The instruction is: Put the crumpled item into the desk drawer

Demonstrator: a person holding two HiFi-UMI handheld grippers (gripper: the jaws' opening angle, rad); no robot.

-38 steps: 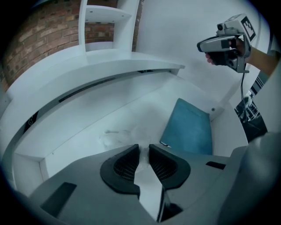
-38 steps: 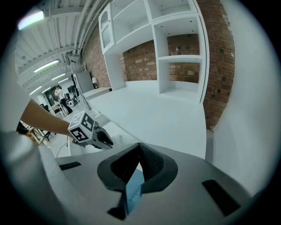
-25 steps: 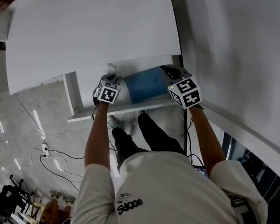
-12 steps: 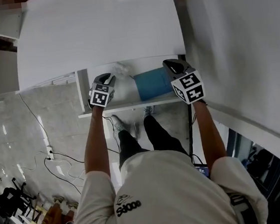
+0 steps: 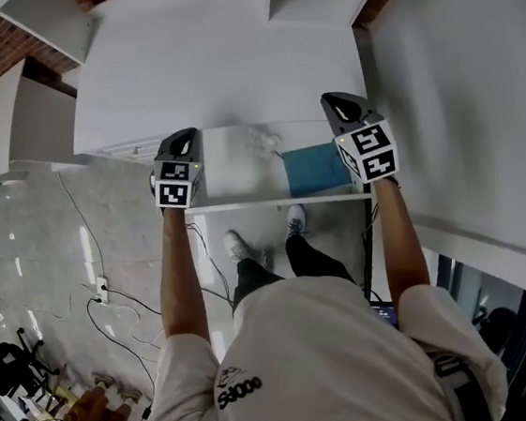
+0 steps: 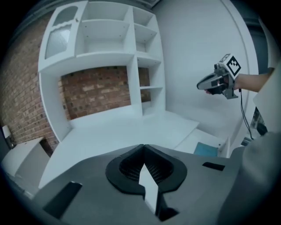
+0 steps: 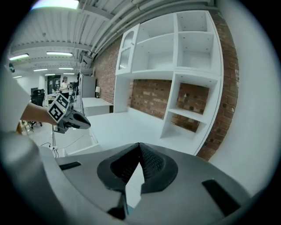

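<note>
Leftward of right claw (image 5: 338, 105), crumpled item (image 5: 262, 144)

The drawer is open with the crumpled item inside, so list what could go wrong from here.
1. The crumpled item lies in the open drawer right at the desk edge; if it stands proud, it may snag as the drawer slides in.
2. The left hand-held gripper and right hand-held gripper are both shut and empty at the drawer's ends; pushing with one alone could skew it.
</note>
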